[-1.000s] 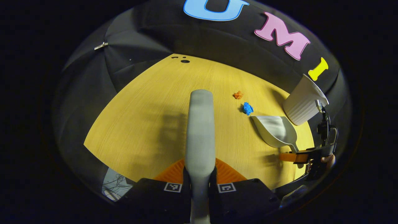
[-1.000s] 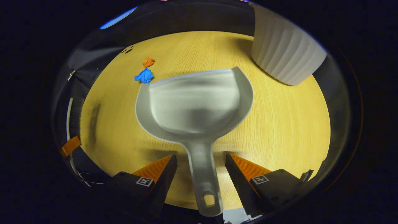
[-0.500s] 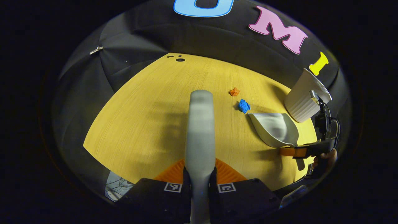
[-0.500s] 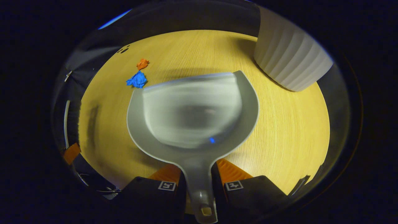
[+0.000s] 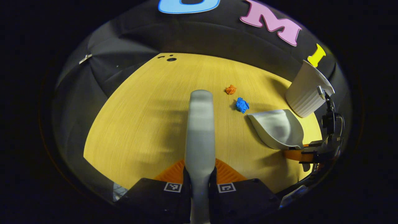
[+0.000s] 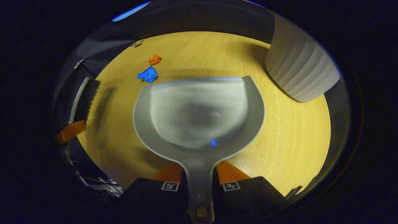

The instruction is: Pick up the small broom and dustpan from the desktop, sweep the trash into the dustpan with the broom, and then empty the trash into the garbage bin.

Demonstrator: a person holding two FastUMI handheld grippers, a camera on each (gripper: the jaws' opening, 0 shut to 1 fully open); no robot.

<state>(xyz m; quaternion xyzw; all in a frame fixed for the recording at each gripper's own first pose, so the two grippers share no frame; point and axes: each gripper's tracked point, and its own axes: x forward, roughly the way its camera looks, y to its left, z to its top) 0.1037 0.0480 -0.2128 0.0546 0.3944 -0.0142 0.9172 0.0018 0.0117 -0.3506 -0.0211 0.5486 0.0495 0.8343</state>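
My left gripper (image 5: 199,172) is shut on the grey broom (image 5: 200,124), whose handle runs forward over the yellow desktop (image 5: 143,118). My right gripper (image 6: 199,174) is shut on the handle of the grey dustpan (image 6: 199,112), its scoop open toward the far side. A blue scrap (image 6: 148,75) and an orange scrap (image 6: 154,59) lie just beyond the pan's left front corner. In the left gripper view the dustpan (image 5: 277,128) sits at the right, with the blue scrap (image 5: 241,105) and orange scrap (image 5: 230,89) to its left, and the right gripper (image 5: 306,154) behind it.
A white ribbed garbage bin (image 6: 300,76) stands at the far right of the desktop, close to the dustpan; it is the same bin (image 5: 306,95) at the right in the left gripper view. Small dark holes (image 5: 169,58) mark the desktop's far corner. Black cloth walls surround the table.
My right gripper closed on the dustpan handle, having stood open around it a second ago, and the pan lifted slightly. The broom in my left gripper shifted only a little.
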